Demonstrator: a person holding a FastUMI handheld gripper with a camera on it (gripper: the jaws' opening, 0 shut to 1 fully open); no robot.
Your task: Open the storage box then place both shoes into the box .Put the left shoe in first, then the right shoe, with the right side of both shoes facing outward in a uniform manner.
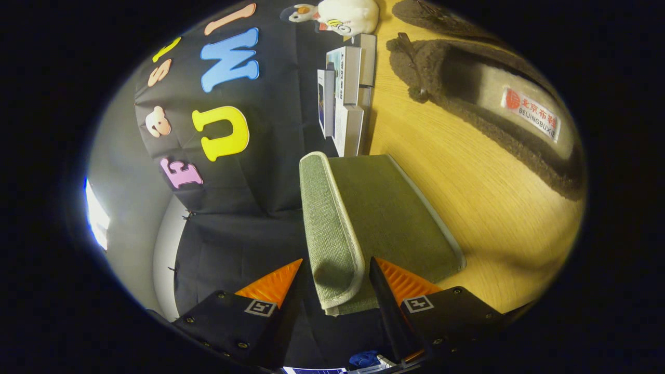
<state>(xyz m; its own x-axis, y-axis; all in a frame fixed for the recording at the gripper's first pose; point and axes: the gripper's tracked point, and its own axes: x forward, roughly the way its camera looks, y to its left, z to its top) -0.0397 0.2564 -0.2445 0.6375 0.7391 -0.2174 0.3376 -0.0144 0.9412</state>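
Green fabric box lid [332, 228] stands between the tool's [335, 283] fingers, lengthwise ahead.

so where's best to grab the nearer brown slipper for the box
Judging by its pose, take the slipper by the fuzzy rim of its open mouth, coming from above, one finger inside. It lies flat on the table, opening exposed. The gripper is around the green lid's edge.

I see a pale wooden tabletop [447, 156] with warm light on it, its grain showing plainly. Black cloth [270, 145] hangs as the booth's wall at its far edge. Some upright books [345, 88] and a white plush toy [345, 15] stand against it. Past the cloth's edge I see a grey wall [127, 197] and a bright window [96, 215].
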